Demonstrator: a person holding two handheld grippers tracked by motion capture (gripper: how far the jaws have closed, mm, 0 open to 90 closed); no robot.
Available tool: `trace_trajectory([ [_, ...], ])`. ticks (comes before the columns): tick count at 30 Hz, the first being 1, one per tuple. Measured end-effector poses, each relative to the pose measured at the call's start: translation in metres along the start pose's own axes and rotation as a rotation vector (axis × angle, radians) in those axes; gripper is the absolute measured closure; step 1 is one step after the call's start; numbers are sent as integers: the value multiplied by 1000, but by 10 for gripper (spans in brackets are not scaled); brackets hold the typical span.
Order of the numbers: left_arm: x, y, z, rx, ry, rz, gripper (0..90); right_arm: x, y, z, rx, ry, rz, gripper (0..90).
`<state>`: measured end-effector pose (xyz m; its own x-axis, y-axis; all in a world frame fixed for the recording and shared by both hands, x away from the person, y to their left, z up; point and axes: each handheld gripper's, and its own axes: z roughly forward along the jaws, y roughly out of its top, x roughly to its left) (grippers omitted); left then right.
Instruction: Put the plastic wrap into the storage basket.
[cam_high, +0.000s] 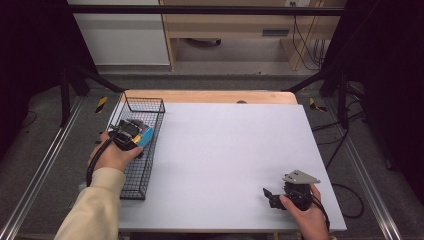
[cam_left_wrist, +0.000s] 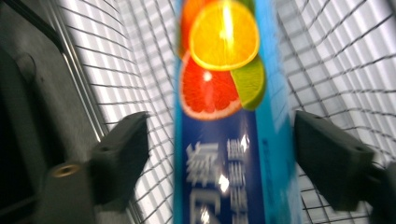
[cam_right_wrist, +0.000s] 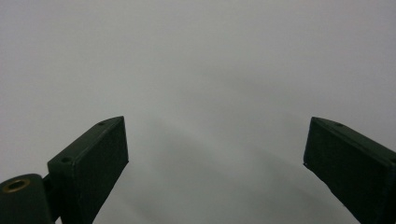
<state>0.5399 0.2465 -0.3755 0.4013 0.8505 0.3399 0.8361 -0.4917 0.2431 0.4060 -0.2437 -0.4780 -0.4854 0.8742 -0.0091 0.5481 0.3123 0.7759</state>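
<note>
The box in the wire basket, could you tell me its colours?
Blue box with citrus slices, clearest in the left gripper view.

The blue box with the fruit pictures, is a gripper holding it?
No. The blue box lies in the wire basket between the left gripper's open jaws, untouched.

The carton (cam_left_wrist: 219, 140) is blue, lighter along one side, with white lettering and printed slices of orange, red grapefruit and green lime; the wire basket (cam_high: 150, 106) is black; the table (cam_high: 235, 165) is pale grey with a light wood edge.
</note>
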Motion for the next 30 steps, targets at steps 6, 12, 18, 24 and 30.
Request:
trace_trajectory([
  [6, -14, -13, -53, -300, 25, 12, 135, 0, 1, -1, -9, -7, -2, 69],
  [12, -67, -23, -75, -492, -28, 106, 115, 1, 2, -2, -28, -21, -16, 69],
  [18, -124, -30, -67, -587, -126, 206, 112, 2, 2, -1, -24, -29, -18, 68],
  [24, -165, -42, -31, -603, -218, 265, 111, 3, 2, 0, -18, -44, -27, 67],
  [30, -184, -56, -3, -574, -223, 333, 110, 4, 3, 3, -7, -51, -31, 65],
])
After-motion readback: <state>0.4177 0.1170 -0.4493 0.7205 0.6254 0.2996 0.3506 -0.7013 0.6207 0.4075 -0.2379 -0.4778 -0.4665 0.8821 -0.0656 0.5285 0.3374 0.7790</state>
